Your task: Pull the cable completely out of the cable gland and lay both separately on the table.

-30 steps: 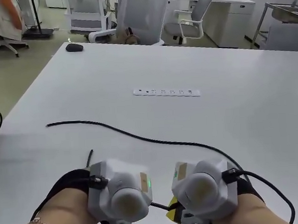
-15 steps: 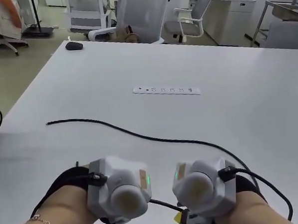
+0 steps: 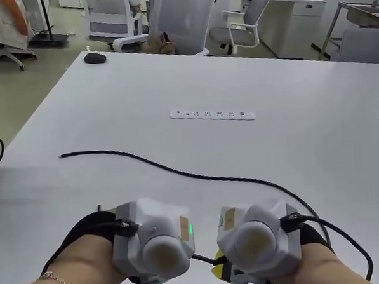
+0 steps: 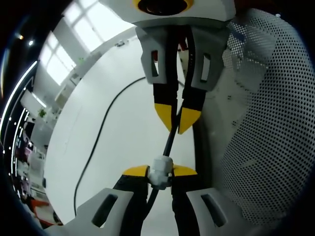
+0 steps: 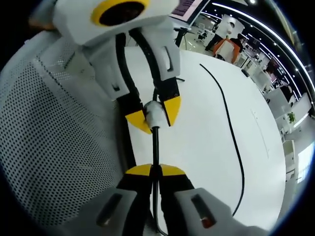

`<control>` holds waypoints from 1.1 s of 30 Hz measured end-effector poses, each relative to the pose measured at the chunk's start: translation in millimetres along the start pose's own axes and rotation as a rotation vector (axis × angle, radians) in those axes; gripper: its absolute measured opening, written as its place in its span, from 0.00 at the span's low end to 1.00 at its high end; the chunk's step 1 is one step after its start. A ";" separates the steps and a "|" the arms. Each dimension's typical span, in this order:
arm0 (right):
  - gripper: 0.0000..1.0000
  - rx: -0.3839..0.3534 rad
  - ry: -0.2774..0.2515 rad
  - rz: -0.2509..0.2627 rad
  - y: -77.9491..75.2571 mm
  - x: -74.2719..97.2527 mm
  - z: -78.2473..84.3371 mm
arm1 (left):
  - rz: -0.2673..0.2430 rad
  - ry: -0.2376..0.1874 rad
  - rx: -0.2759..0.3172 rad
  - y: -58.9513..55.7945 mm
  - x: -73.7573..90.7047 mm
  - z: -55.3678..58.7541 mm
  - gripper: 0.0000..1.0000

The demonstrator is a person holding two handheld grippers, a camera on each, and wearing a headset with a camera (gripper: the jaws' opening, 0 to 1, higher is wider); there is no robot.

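Two pinches: left hand-held gripper (image 4: 160, 171) clamps the white cable gland (image 4: 161, 166), right hand-held gripper (image 5: 154, 170) clamps the black cable (image 5: 155, 147).

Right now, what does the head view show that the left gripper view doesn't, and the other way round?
Head view: a dark mouse at the far corner of the table and office chairs beyond. Left gripper view: the white cable gland clamped in the left hand-held gripper, the right hand-held gripper shut on the cable just ahead, and a perforated grey surface. Both: the black cable snaking across the white table.
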State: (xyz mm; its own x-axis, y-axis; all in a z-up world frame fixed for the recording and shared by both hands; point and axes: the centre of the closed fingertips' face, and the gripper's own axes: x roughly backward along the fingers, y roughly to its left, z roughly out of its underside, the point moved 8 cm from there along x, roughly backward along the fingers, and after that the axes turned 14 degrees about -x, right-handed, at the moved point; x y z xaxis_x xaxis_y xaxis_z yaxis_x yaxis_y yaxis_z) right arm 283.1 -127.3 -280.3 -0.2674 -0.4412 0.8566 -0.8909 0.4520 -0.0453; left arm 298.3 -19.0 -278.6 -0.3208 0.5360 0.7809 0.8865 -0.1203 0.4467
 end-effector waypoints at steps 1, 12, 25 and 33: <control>0.03 -0.011 0.007 0.003 -1.3 -0.5 0.8 | -0.002 0.001 0.001 0.5 0.3 0.3 0.18; 0.03 -0.033 0.106 0.060 -9.6 -2.0 14.2 | -0.003 0.009 0.002 1.2 0.4 2.2 0.18; 0.09 -0.028 0.094 0.024 -4.8 -1.6 11.5 | -0.003 0.013 0.004 1.2 0.1 3.5 0.18; 0.12 -0.011 -0.010 -0.029 2.7 -0.6 -2.7 | 0.000 0.012 -0.003 0.6 0.2 3.4 0.18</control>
State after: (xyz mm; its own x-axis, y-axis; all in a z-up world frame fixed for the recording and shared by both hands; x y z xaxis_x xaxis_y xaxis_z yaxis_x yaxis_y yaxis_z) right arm 281.9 -123.7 -279.5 -0.2452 -0.4622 0.8522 -0.8942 0.4475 -0.0145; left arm 299.9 -16.2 -279.7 -0.3252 0.5257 0.7860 0.8855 -0.1223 0.4482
